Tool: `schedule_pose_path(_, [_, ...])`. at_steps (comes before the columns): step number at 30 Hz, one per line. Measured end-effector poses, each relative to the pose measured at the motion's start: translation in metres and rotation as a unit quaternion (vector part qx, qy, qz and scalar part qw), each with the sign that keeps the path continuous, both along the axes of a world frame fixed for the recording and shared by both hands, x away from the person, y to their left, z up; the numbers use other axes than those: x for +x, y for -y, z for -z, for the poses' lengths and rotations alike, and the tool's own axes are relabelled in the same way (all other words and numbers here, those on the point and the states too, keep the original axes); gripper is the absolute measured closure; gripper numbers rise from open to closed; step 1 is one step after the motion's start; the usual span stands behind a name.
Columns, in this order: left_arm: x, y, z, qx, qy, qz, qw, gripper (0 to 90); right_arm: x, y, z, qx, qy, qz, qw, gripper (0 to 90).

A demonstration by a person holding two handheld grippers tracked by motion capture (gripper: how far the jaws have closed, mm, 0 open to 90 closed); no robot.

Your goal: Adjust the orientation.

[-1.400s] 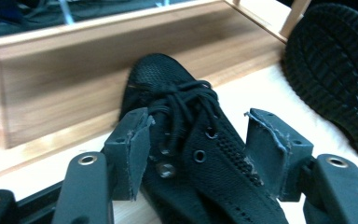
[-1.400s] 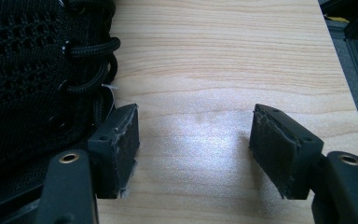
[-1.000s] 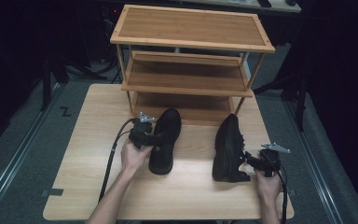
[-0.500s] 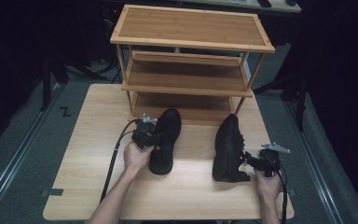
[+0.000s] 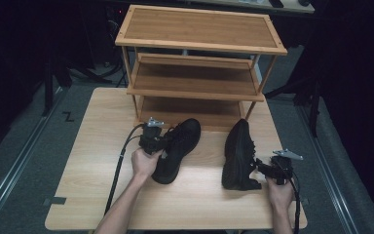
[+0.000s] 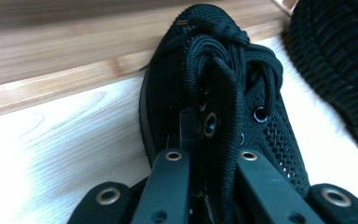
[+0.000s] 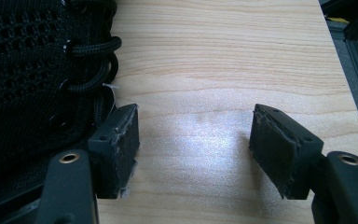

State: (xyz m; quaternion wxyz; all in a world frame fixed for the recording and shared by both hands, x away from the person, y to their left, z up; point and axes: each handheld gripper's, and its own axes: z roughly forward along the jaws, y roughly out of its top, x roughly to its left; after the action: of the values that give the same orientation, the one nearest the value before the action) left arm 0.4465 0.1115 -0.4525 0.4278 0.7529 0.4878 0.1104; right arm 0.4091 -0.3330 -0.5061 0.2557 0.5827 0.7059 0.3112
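A light wooden table (image 5: 87, 195) carries a three-tier bamboo shoe rack (image 5: 197, 58) along its far edge, and two black mesh lace-up shoes lie on the bare top in front of it. The left shoe (image 5: 177, 148) sits just near of the rack's bottom shelf, its toe pointing far and slightly right, its heel toward the person. The left gripper (image 5: 152, 141), held in the person's left hand (image 5: 145, 163), is pressed against this shoe's left flank; in the left gripper view its two black jaws are drawn close together, pinching the laced tongue and eyelet strip of the shoe (image 6: 214, 107), with the knotted laces bunched just beyond the tips. A black cable (image 5: 119, 170) trails from this gripper toward the near edge of the table. The right shoe (image 5: 238, 153) lies to the right, well apart from the left one, tipped onto its side with its sole facing left and its laces facing right. The right gripper (image 5: 272, 169), held in the right hand (image 5: 278, 192), sits just right of this shoe at its heel end. In the right gripper view its jaws stand spread wide over bare wood, the left pad (image 7: 116, 149) against the laced side of the shoe (image 7: 32, 70), and the right pad (image 7: 275, 149) clear of everything.
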Motion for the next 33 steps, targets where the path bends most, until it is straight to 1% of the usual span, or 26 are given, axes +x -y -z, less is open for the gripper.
schedule_pose_path(4, [0.0, -0.001, -0.006, -0.011, 0.016, -0.005, 0.9998, 88.7, 0.0, 0.0, 0.0, -0.001, 0.0, -0.001, 1.0, 33.4])
schedule_pose_path(7, [0.003, -0.002, -0.012, -0.017, 0.024, -0.006, 0.9995, 88.7, 0.0, 0.0, 0.0, -0.001, 0.0, -0.002, 1.0, 33.4])
schedule_pose_path(10, [0.008, -0.003, -0.015, -0.021, 0.027, -0.01, 0.9994, 88.7, 0.0, -0.001, 0.0, -0.003, 0.0, -0.001, 1.0, 33.4])
schedule_pose_path(13, [0.014, -0.002, -0.018, -0.018, 0.035, -0.018, 0.9991, 88.7, 0.0, -0.001, 0.0, -0.002, 0.0, -0.001, 1.0, 33.4])
schedule_pose_path(17, [0.022, -0.002, -0.019, -0.023, 0.034, -0.024, 0.9989, 88.7, 0.0, -0.001, 0.0, -0.003, 0.0, -0.001, 1.0, 33.4])
schedule_pose_path(19, [0.025, -0.002, -0.02, -0.021, 0.036, -0.027, 0.9988, 88.7, 0.0, -0.001, 0.0, -0.003, 0.0, -0.001, 1.0, 33.4])
schedule_pose_path(20, [0.028, 0.0, -0.021, -0.019, 0.041, -0.03, 0.9985, 88.7, 0.0, -0.001, 0.0, -0.003, 0.0, -0.001, 1.0, 33.4])
schedule_pose_path(21, [0.031, 0.001, -0.02, -0.022, 0.04, -0.032, 0.9984, 88.7, 0.0, -0.001, 0.0, -0.003, 0.0, -0.001, 1.0, 33.4])
schedule_pose_path(23, [0.038, 0.003, -0.019, -0.018, 0.036, -0.038, 0.9985, 88.7, 0.0, -0.001, 0.0, -0.003, 0.0, -0.001, 1.0, 33.4])
schedule_pose_path(24, [0.041, 0.004, -0.019, -0.015, 0.037, -0.04, 0.9984, 88.6, 0.0, -0.001, 0.0, -0.003, 0.0, -0.001, 1.0, 33.4])
schedule_pose_path(25, [0.041, 0.004, -0.019, -0.015, 0.037, -0.04, 0.9984, 88.7, 0.0, -0.001, 0.0, -0.003, 0.0, -0.001, 1.0, 33.4])
schedule_pose_path(26, [0.046, 0.007, -0.018, -0.014, 0.042, -0.047, 0.9979, 88.6, 0.0, -0.001, 0.0, -0.002, 0.0, -0.001, 1.0, 33.4])
schedule_pose_path(27, [0.046, 0.007, -0.018, -0.014, 0.042, -0.047, 0.9979, 88.7, 0.0, -0.001, 0.0, -0.002, 0.0, -0.001, 1.0, 33.4])
schedule_pose_path(28, [0.049, 0.008, -0.018, -0.019, 0.041, -0.049, 0.9978, 88.7, 0.0, -0.001, 0.0, -0.002, 0.0, -0.001, 1.0, 33.4])
schedule_pose_path(29, [0.054, 0.01, -0.019, -0.015, 0.04, -0.051, 0.9977, 88.7, 0.0, -0.001, 0.0, -0.003, 0.0, -0.002, 1.0, 33.4])
schedule_pose_path(31, [0.056, 0.011, -0.019, -0.011, 0.042, -0.053, 0.9977, 88.7, 0.0, -0.001, 0.0, -0.003, 0.0, -0.002, 1.0, 33.4])
schedule_pose_path(32, [0.061, 0.015, -0.021, -0.008, 0.049, -0.058, 0.9971, 88.7, 0.0, -0.001, 0.0, -0.003, 0.0, -0.002, 1.0, 33.4])
schedule_pose_path(33, [0.064, 0.016, -0.022, -0.007, 0.051, -0.061, 0.9968, 88.7, 0.0, -0.001, 0.0, -0.003, 0.001, -0.002, 1.0, 33.4])
